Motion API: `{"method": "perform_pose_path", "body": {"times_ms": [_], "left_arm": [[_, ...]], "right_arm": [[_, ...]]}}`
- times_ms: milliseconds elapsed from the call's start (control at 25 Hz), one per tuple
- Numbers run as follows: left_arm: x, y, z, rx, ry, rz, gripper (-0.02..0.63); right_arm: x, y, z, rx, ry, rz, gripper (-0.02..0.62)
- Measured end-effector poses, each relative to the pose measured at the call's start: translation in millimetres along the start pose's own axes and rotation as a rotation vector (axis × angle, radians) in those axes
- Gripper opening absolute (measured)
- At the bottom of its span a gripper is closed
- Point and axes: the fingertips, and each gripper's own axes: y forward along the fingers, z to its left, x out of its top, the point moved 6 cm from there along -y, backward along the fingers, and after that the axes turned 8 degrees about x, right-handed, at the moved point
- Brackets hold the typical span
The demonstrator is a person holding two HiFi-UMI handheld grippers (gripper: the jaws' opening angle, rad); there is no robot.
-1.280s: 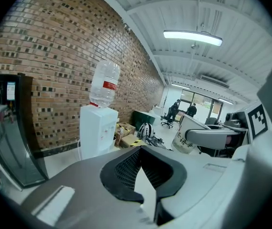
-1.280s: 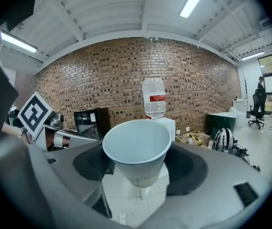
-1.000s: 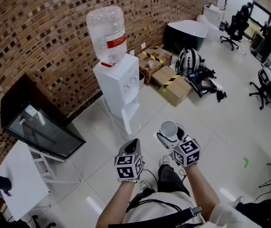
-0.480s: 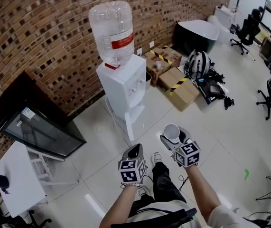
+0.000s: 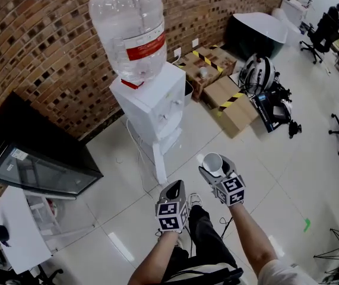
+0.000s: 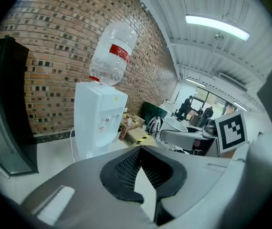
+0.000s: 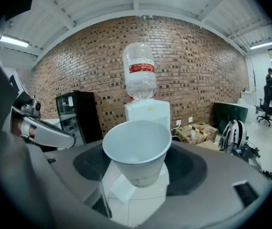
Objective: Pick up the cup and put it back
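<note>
Cup in my right fingers, water dispenser ahead

My right gripper (image 5: 213,168) has its jaws closed on the sides of the white paper cup (image 5: 212,162). The cup sits upright between them, mouth up, and looks empty. It hangs over the pale tiled floor (image 5: 127,189), nearer to me than the white water dispenser (image 5: 154,103) and a little to its right. Seen along my right jaws, the dispenser and its upturned bottle (image 5: 130,28) stand straight beyond the cup, apart from it. My left gripper (image 5: 173,189) hovers just to the left of the right one. Its dark pads (image 6: 126,168) meet at the tips with nothing between them. Taped cardboard boxes (image 5: 228,103) lie far right of the dispenser, and a black cabinet (image 5: 32,153) stands at the left.
</note>
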Motion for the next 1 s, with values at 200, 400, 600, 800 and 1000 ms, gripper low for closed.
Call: {"method": "perform_pose_path", "body": {"times_ms": [200,400,600,800,1000], "left_arm": [[-22.8,72.7,8.2,0.023,-0.006,0.009,0.006],[-82.0,140.4,27.2,0.06,-0.047,0.027,0.006],[-136.7,207.7,53.2,0.057,-0.071,0.011,0.006],[-176.8,274.7,83.6,0.032,-0.045,-0.013,0.006],[-193.8,343.5,95.3,-0.035,0.052,-0.032,0.006]], "right_arm": [[-47.2,55.6,-45.8,-0.01,0.007,0.045,0.339],[-115.6,117.8,-84.7,-0.022,0.001,0.075,0.339],[-191.4,192.1,-122.2,-0.03,-0.002,0.102,0.339],[-257.0,269.3,-150.0,-0.024,-0.01,0.128,0.339],[-309.1,347.9,-180.4,-0.016,-0.032,0.113,0.339]]}}
